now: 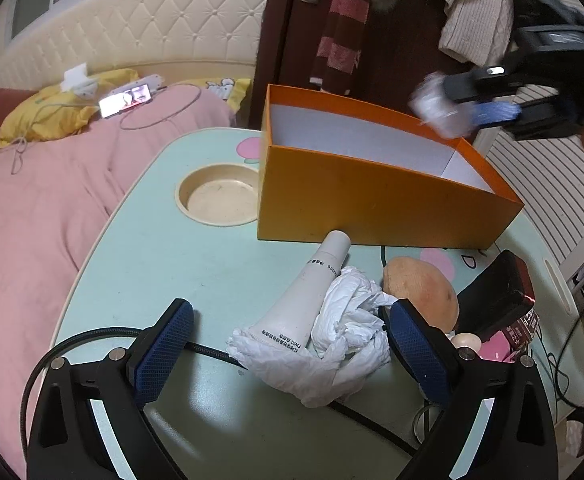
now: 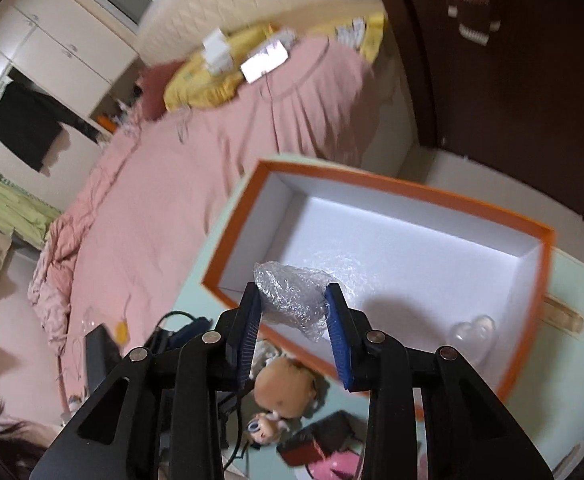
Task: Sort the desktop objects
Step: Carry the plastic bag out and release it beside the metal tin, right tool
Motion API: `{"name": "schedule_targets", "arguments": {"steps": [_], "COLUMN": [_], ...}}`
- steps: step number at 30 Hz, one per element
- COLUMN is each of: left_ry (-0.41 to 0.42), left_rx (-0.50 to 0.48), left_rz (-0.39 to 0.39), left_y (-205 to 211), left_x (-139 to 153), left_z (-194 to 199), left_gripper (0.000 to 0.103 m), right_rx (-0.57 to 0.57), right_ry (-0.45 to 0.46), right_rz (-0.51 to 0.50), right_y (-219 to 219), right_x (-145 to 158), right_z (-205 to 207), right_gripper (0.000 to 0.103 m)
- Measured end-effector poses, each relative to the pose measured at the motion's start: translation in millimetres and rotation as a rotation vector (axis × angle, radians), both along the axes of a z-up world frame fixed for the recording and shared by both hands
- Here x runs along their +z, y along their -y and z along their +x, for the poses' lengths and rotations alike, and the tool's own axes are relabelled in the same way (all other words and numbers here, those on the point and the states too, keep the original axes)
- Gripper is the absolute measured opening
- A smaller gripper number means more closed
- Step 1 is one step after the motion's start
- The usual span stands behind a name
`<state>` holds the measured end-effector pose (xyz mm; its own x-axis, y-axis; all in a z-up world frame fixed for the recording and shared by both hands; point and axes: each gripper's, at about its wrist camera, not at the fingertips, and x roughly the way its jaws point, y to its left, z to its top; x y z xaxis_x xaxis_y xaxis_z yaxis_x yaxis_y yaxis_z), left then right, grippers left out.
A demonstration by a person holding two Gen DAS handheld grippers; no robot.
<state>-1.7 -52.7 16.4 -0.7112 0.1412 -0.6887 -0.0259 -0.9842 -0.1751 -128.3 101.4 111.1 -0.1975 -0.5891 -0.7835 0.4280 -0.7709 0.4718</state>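
Note:
An orange box (image 1: 371, 204) with a white inside stands on the pale green table (image 1: 212, 272). My right gripper (image 2: 293, 294) is shut on a crumpled wad of clear plastic wrap (image 2: 292, 296), held above the near edge of the orange box (image 2: 543, 276); from the left wrist the right gripper (image 1: 475, 114) hangs over the box's right end with the plastic wrap (image 1: 435, 106) blurred. My left gripper (image 1: 288, 332) stands open low over the table, its pads either side of a white tube (image 1: 311, 288) and crumpled white tissue (image 1: 347, 336).
A brown potato-like lump (image 1: 423, 288), a dark red wallet (image 1: 495, 296), a pink packet and a black cable (image 1: 212, 350) lie on the table. A round cup recess (image 1: 218, 196) sits left of the box. A pink-covered bed (image 1: 44, 220) borders the table's left.

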Motion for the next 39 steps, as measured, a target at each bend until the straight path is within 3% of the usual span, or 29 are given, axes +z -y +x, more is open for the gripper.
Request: {"name": "schedule_targets", "arguments": {"steps": [6,14,26,33,36,38,39], "left_ry": [-0.001,-0.002,0.0,-0.001,-0.001,-0.001,-0.001], "left_rx": [0.002,0.003,-0.004,-0.015,-0.015,-0.015,-0.016], "left_rz": [-0.003,-0.008,-0.017,-0.017,-0.017,-0.017,-0.016], "left_y": [-0.3,-2.5,-2.5,4.3,4.3,4.8,5.3], "left_x": [0.1,0.3,1.5,1.7,1.8,1.8,1.8], "left_z": [1.1,4.3,10.9,12.6,12.7,13.0,12.9], "left_gripper": [0.098,0.098,0.098,0.098,0.098,0.098,0.098], "right_rx": [-0.023,-0.057,-0.104,-0.135,-0.135,-0.149,-0.16], "right_ry": [-0.069,-0.077,-0.202,-0.227,-0.246,-0.28,-0.3], "right_rz": [-0.048,-0.088,0.161,0.163,0.124,0.088,0.072], "right_y": [-27.3,-45.8,-39.1,-39.9,-42.5,-46.4,-49.1], "right_x": [14.3,-10.2,-61.6,-67.4,-64.1,-59.5,-56.8], "right_z": [45.3,104.4,159.2,160.6,165.5,170.6,173.3], "right_gripper": [0.034,0.034,0.035,0.039,0.052,0.077,0.077]}}
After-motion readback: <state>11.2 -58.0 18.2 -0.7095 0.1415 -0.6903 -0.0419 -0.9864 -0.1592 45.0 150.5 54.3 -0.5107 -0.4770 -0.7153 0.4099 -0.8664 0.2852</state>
